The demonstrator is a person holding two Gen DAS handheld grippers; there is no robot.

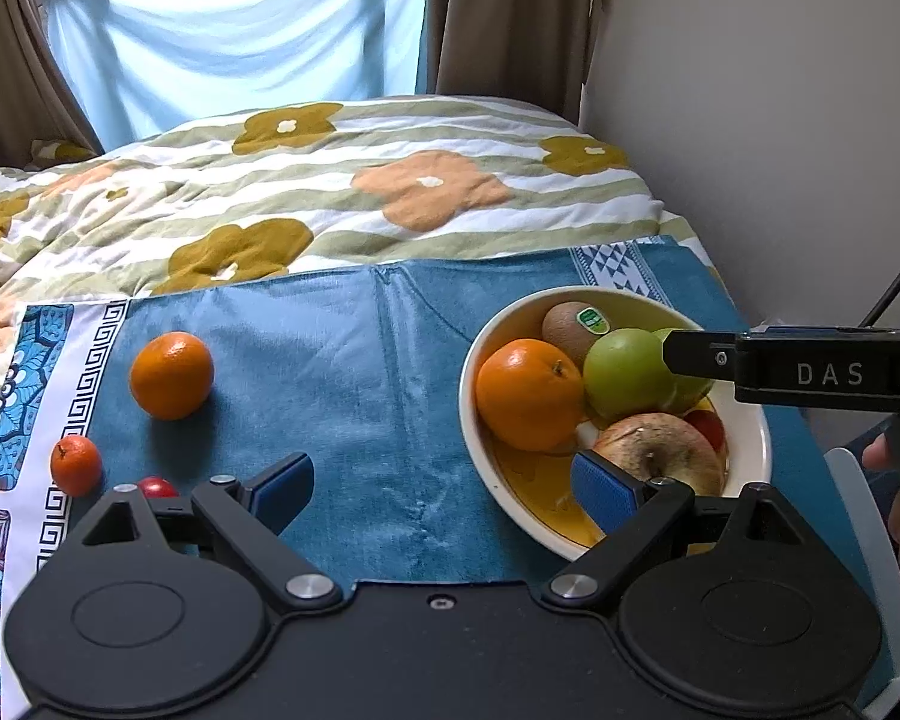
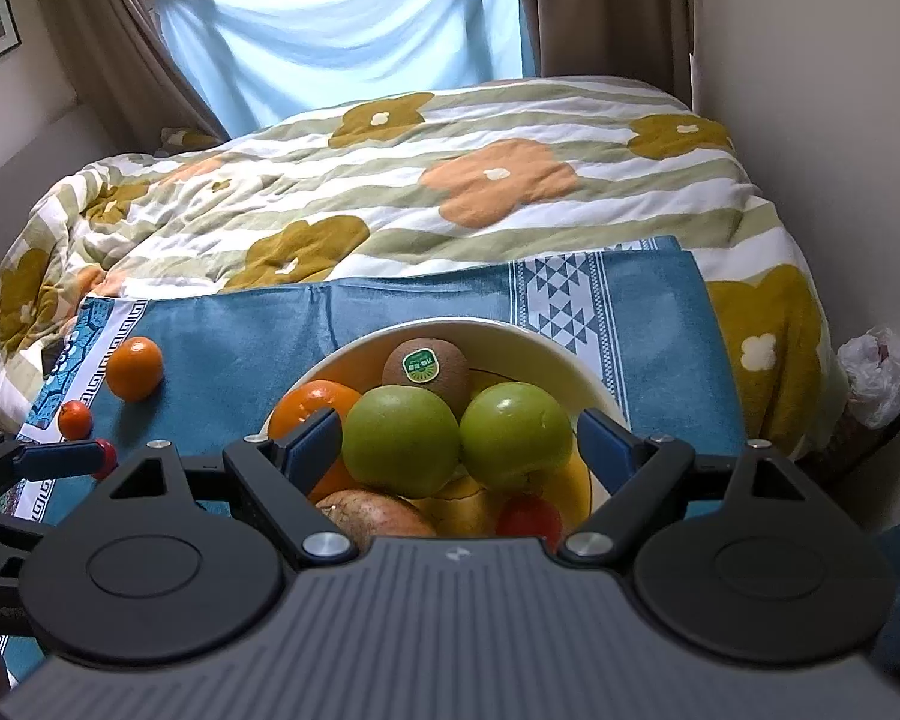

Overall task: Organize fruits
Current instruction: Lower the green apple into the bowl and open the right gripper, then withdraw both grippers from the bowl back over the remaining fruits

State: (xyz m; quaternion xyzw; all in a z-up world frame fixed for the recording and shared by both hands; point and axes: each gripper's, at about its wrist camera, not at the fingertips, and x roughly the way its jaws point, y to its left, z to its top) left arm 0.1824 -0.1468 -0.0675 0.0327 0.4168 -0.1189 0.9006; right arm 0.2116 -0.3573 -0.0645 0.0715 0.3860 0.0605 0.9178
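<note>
Between the right gripper's [image 2: 459, 444] wide-open pads sit two green apples [image 2: 401, 441], loose in the bowl [image 2: 576, 354]; lift straight clear. Left gripper [image 1: 444, 495], also open, probably takes the orange [image 1: 171, 375] ahead-left next.

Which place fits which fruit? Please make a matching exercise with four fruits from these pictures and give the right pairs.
Things:
1. kiwi
2. large orange
3. small red fruit
4. brownish apple

Places:
A. on the blue cloth, beside the patterned border
B. near side of the bowl
C. far side of the bowl, sticker up
D. just by the left hand-held gripper

Pairs: 1-C, 2-A, 3-D, 4-B
</note>
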